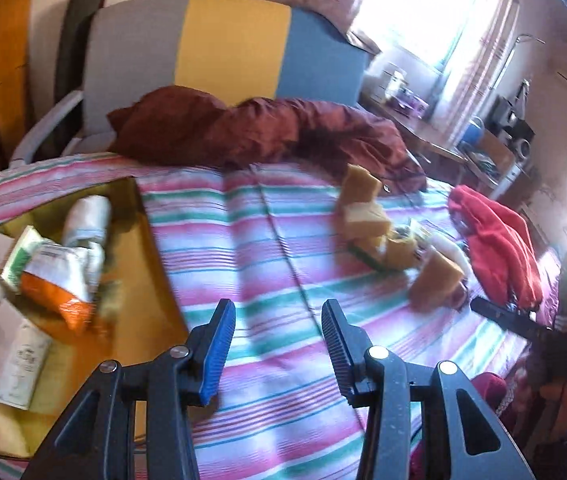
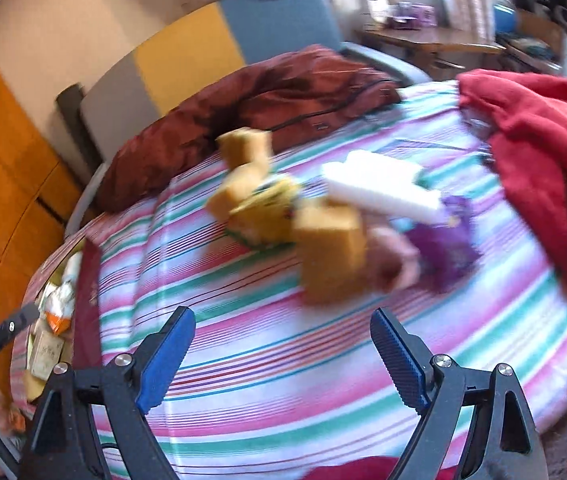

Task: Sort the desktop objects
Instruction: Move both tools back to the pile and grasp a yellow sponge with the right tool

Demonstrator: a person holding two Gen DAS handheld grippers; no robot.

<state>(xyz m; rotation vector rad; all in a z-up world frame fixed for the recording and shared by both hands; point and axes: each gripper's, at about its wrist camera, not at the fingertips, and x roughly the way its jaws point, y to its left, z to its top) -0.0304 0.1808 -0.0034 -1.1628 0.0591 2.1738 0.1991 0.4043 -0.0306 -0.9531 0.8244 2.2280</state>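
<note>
A pile of yellow sponges lies on the striped bedspread, with a white block and a purple packet beside it. An open yellow box at the left holds small cartons, an orange-and-white packet and a white roll. My left gripper is open and empty above the bedspread, right of the box. My right gripper is open and empty, short of the sponge pile; it also shows in the left wrist view.
A dark red quilt lies bunched at the back. A red cloth lies at the right. A striped headboard stands behind. A cluttered wooden desk is by the window.
</note>
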